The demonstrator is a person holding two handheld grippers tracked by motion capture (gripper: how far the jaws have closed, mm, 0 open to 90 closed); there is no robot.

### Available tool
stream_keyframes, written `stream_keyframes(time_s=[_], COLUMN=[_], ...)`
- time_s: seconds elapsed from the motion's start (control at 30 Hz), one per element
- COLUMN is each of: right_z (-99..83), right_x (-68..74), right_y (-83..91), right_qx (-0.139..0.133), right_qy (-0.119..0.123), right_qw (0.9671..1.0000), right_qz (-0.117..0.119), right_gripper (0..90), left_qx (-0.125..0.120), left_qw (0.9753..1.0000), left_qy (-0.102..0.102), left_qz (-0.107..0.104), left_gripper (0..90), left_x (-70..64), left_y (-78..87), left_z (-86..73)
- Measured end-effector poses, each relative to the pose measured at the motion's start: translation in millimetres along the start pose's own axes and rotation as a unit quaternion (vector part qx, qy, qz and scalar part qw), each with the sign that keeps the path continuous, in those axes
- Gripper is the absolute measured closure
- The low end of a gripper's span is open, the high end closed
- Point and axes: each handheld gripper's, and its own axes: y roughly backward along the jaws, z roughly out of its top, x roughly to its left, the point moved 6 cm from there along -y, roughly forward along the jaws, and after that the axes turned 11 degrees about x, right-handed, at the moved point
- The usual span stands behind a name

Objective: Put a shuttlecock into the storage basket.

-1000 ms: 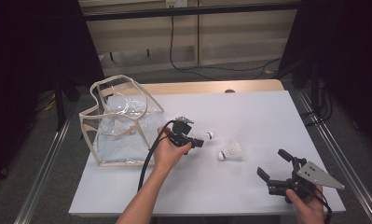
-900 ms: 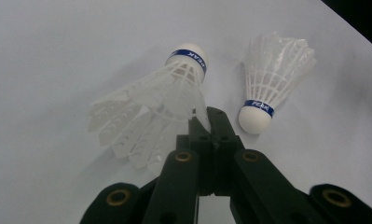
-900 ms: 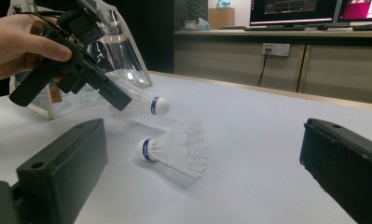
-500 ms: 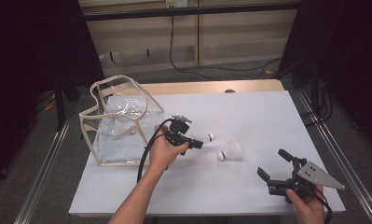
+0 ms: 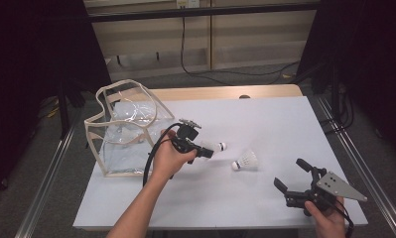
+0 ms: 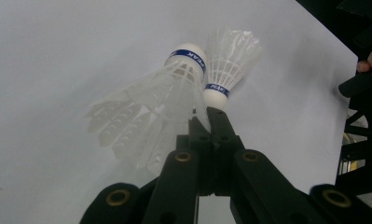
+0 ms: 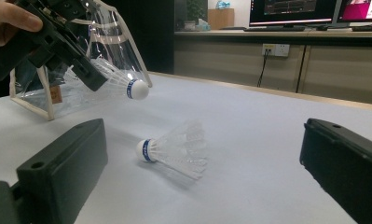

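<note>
The left gripper (image 5: 205, 150), pinching one shuttlecock (image 5: 216, 147) by its feathers, has lifted it off the counter (image 5: 285, 124) toward the clear bag (image 5: 121, 129). The second shuttlecock (image 5: 245, 161) remains lying between both grippers. The right gripper (image 5: 291, 174) stays spread, idle.

Left gripper (image 5: 204, 150) raised, jaws clamped; right gripper (image 5: 292, 174) low, jaws apart.
</note>
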Motion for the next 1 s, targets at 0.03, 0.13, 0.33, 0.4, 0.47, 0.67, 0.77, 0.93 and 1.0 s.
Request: stream_keyframes(time_s=[0.03,0.13,0.33,0.4,0.47,0.67,0.77,0.93,1.0], right_z=[-0.2,-0.2,0.0,-0.1,0.1,0.2,0.1,0.1,0.1], right_x=[0.0,0.1,0.3,0.0,0.0,0.4,0.0,0.5,0.4], right_y=[0.1,0.0,0.0,0.2,0.2,0.1,0.2,0.0,-0.1], right_qx=[0.001,0.001,0.0,0.0,0.0,-0.001,0.0,0.0,-0.001], right_qy=[0.0,0.0,0.0,0.0,0.0,0.0,0.0,-0.001,-0.001], right_qw=[1.0,1.0,1.0,1.0,1.0,1.0,1.0,1.0,1.0], right_qz=[0.001,0.0,0.0,-0.001,0.0,0.0,-0.001,0.0,0.0], right_gripper=[0.8,0.8,0.8,0.8,0.8,0.8,0.8,0.8,0.8], left_qx=[0.003,0.006,0.006,0.008,0.008,0.014,0.011,0.018,0.018], left_qw=[1.0,1.0,1.0,0.9999,0.9999,0.9998,0.9999,0.9998,0.9997], left_qy=[0.0,-0.002,-0.003,-0.004,-0.006,-0.008,-0.009,-0.012,-0.014], left_qz=[0.004,0.004,0.002,0.006,0.005,0.007,0.001,0.004,0.002], left_gripper=[90.0,90.0,90.0,90.0,90.0,90.0,90.0,90.0,90.0], left_x=[-0.5,-2.0,-3.4,-3.5,-4.2,-5.4,-6.4,-7.4,-8.5], left_y=[1.7,5.4,12.3,14.4,16.4,19.1,20.0,23.3,24.9], left_z=[0.0,0.6,1.5,1.7,2.4,3.5,4.6,5.5,6.2])
